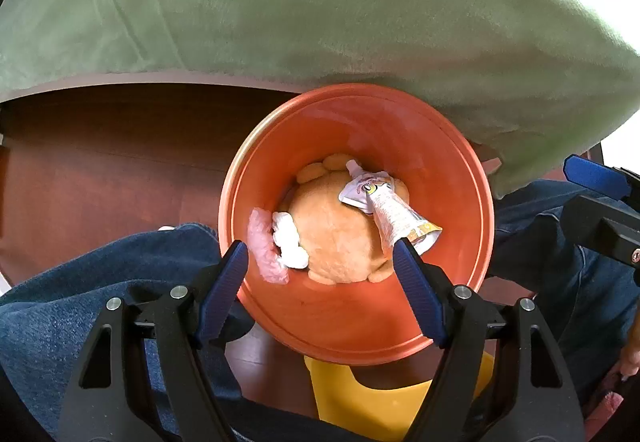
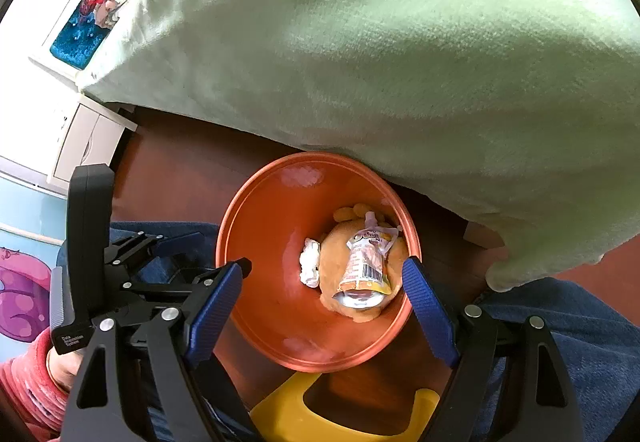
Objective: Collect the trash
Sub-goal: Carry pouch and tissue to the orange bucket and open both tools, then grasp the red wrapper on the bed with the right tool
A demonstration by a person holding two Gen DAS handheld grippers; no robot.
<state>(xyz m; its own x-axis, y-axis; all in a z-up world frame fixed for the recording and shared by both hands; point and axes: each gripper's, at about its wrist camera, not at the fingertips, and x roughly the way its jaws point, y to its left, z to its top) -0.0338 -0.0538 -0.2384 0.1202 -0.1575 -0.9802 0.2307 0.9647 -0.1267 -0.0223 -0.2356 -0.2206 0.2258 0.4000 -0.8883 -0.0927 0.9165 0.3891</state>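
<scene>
We're looking straight down now, and the biggest thing in sight is the green blanket (image 1: 320, 2) draped over the bed, its edge hanging just above the orange bucket (image 1: 460, 178). The bucket stands on the dark wooden floor (image 1: 120, 162) beside the bed's edge, between the person's jeans-clad knees (image 1: 100, 282), with a yellow stool (image 1: 360, 402) just below it in both views.

Inside the bucket we see a plush toy (image 1: 336, 234) at the bottom, a squeezed food pouch (image 1: 388, 202) lying across it, a white crumpled tissue (image 1: 290, 242) touching its side, and a pink wrapper (image 1: 264, 246) against the wall.

The left tool (image 1: 320, 262) hangs over the bucket, spread wide with nothing in it. The right tool (image 2: 326, 282) likewise gapes wide and bare above the rim.

We'd judge these pieces are collected; whether more trash remains elsewhere, we cannot tell.
</scene>
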